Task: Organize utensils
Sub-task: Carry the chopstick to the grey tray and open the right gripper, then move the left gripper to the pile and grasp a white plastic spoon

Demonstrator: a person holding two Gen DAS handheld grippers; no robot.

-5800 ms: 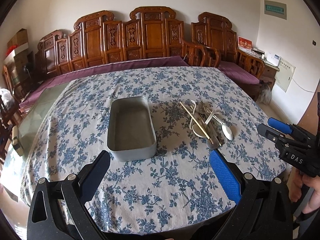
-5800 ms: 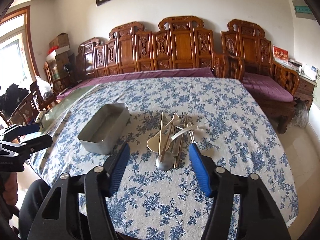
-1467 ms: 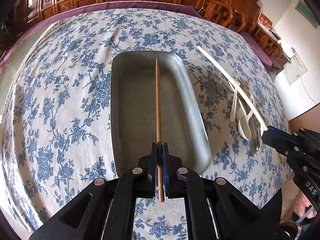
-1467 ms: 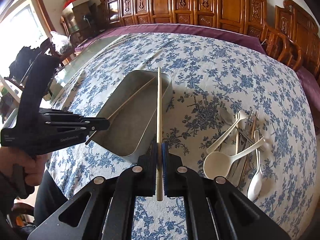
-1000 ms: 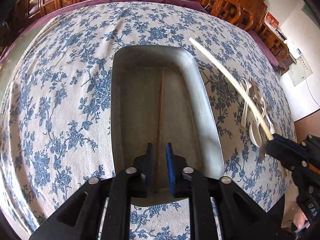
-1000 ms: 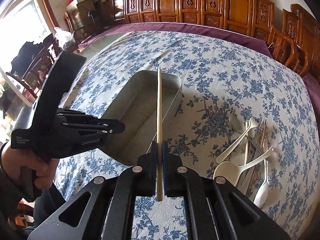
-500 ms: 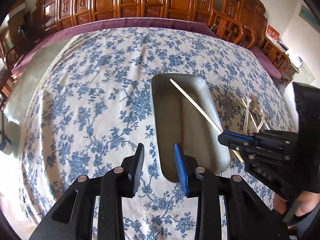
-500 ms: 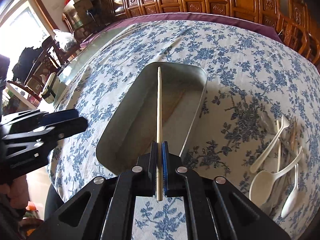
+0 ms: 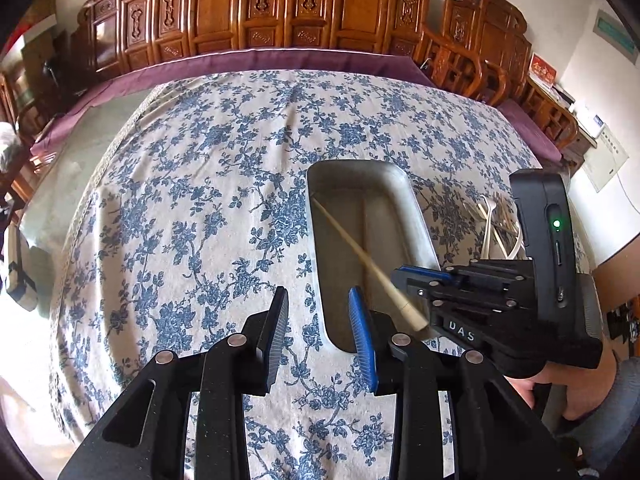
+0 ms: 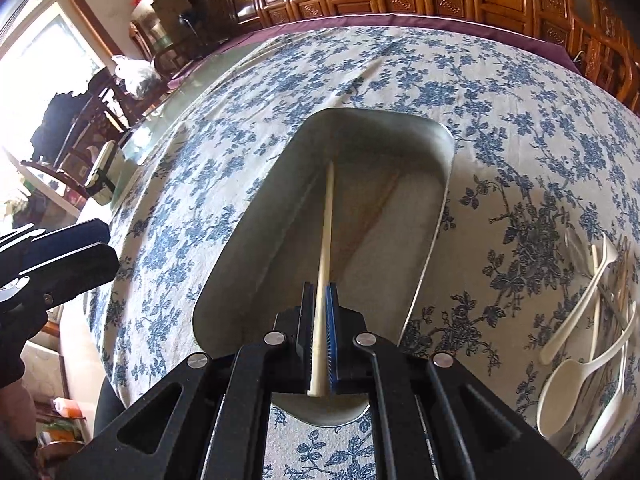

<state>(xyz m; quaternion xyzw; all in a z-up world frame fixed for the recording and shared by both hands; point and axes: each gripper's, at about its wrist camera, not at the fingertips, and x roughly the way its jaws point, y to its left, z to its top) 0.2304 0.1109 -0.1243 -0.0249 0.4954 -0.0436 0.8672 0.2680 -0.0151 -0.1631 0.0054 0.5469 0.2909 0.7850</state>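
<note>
1. Our right gripper (image 10: 320, 320) is clamped on a pale cream chopstick (image 10: 325, 232), which points down into the grey rectangular metal tray (image 10: 436, 216) on the bench with the blue-flowered cloth (image 9: 192, 200). We cannot tell if the tip touches the tray floor.
2. A brown wooden chopstick (image 10: 380, 204) lies inside the tray already. If we release the pale one from too high, it can bounce, cross the brown one or land on the rim.
3. The thick end sticks out behind the fingers, near the tray's near edge. With a flat release, it can catch that edge and tip out onto the cloth.
4. Our left gripper (image 9: 318, 328) is apart and holds nothing, just beside the tray. It can knock the tray if we swing it carelessly.
5. The white plastic spoons (image 10: 572, 364) and other utensils wait in a heap, well apart from the tray.
</note>
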